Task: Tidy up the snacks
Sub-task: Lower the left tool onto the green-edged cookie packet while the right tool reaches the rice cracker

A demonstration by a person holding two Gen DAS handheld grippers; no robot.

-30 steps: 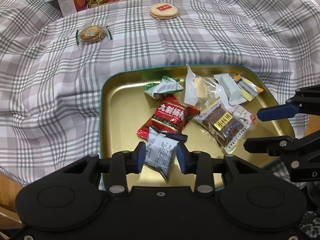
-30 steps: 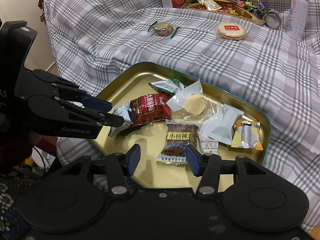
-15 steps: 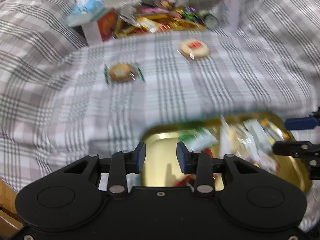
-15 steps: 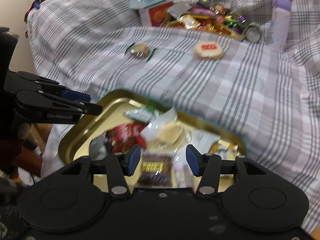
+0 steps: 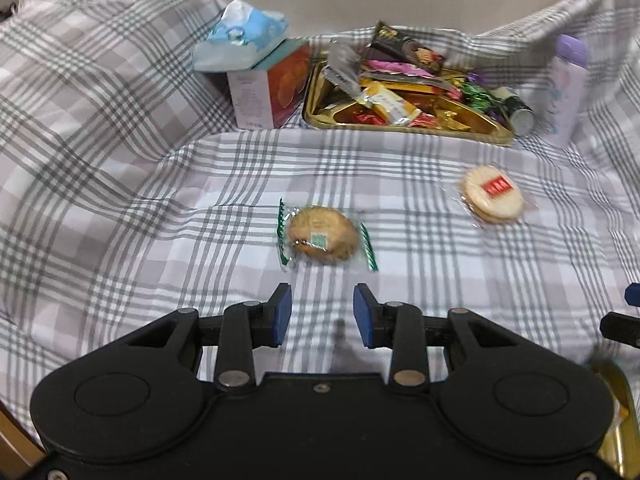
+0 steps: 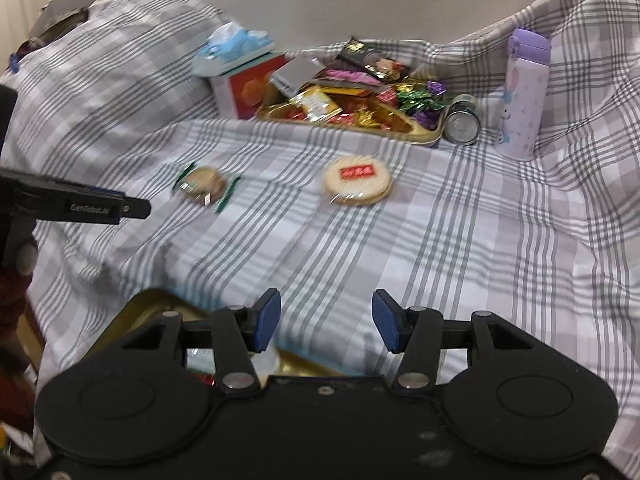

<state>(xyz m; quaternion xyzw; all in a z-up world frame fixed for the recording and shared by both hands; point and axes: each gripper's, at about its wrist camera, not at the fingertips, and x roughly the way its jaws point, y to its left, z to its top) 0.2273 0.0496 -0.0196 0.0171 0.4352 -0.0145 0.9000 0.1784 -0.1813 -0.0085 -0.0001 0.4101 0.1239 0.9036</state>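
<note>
Setting: a home. Evidence: a checked cloth (image 6: 440,240) draped loosely over the furniture against a plain wall, a tissue box (image 5: 264,92), a purple flask (image 6: 524,92), and a gold tray (image 5: 404,124) piled with wrapped sweets.

left wrist: low over plaid cloth (image 5: 160,200), facing far snack tray (image 5: 404,126), slightly blurred
right wrist: further right, probably farther from far snack tray (image 6: 424,136)
shared: that tray, both cookies

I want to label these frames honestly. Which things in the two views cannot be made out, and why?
- Near tray: right view, mostly hidden behind the right gripper; left view, only a corner at the edge.
- Far tray: both views, wrappers piled and blurred, brands unreadable.
- Red cookie label: text too small.
- Right gripper in left view: cut off by the right edge.
</note>
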